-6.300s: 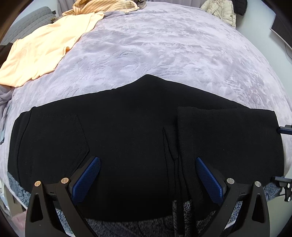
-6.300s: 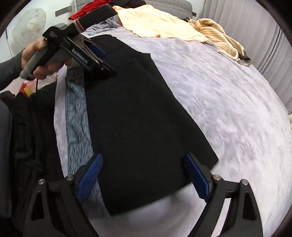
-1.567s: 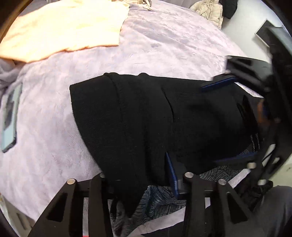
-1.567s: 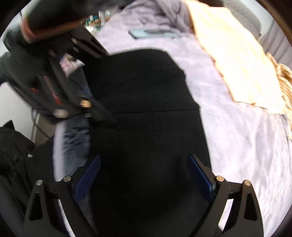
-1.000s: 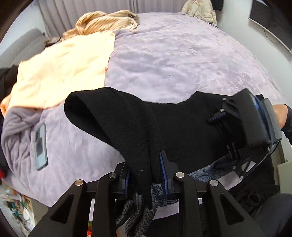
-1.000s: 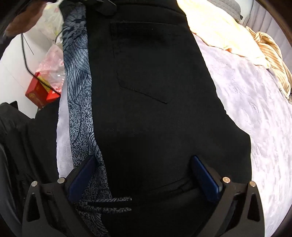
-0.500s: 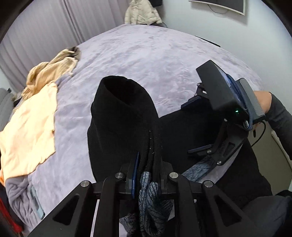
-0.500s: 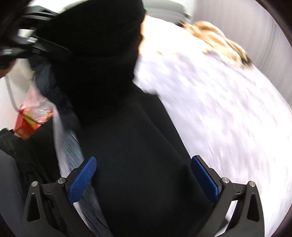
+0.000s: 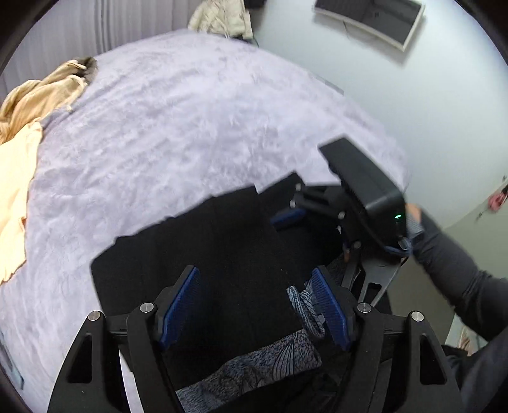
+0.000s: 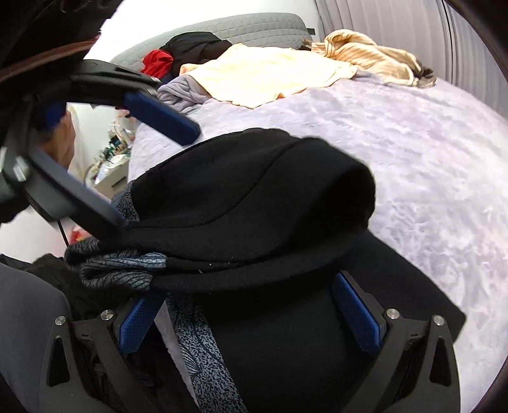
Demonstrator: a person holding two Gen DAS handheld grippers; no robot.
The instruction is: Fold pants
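Left wrist view shows your left hand-held gripper (image 9: 254,306) with its blue pads apart and its jaws opening; the black pants (image 9: 203,254) lie between the pads, which do not press on them. The pants rest folded on the lavender bed (image 9: 177,127), at its near edge, with a patterned blue-grey cloth (image 9: 254,368) showing beneath them toward you. To the right of the pants, your right hand-held gripper (image 9: 287,219) reaches in over the black fabric, with your dark sleeve (image 9: 454,263) behind it. Far to the left of the pants, a peach garment (image 9: 12,197) and a tan striped one (image 9: 41,92) lie on the bed.

Right wrist view shows your right hand-held gripper (image 10: 247,313) spread wide, its pads apart on either side of the pants (image 10: 254,203) and not pinching them. A thick, rounded fold of the pants bulges up just ahead of its pads, on top of a flatter black layer. The patterned cloth (image 10: 123,270) sticks out from under the fold on its left. Your left hand-held gripper (image 10: 158,116) hovers over the left end of that fold, one blue pad clearly seen. Beyond the pants, the peach garment (image 10: 270,76) and the striped one (image 10: 371,57) lie near the grey headboard (image 10: 241,28).
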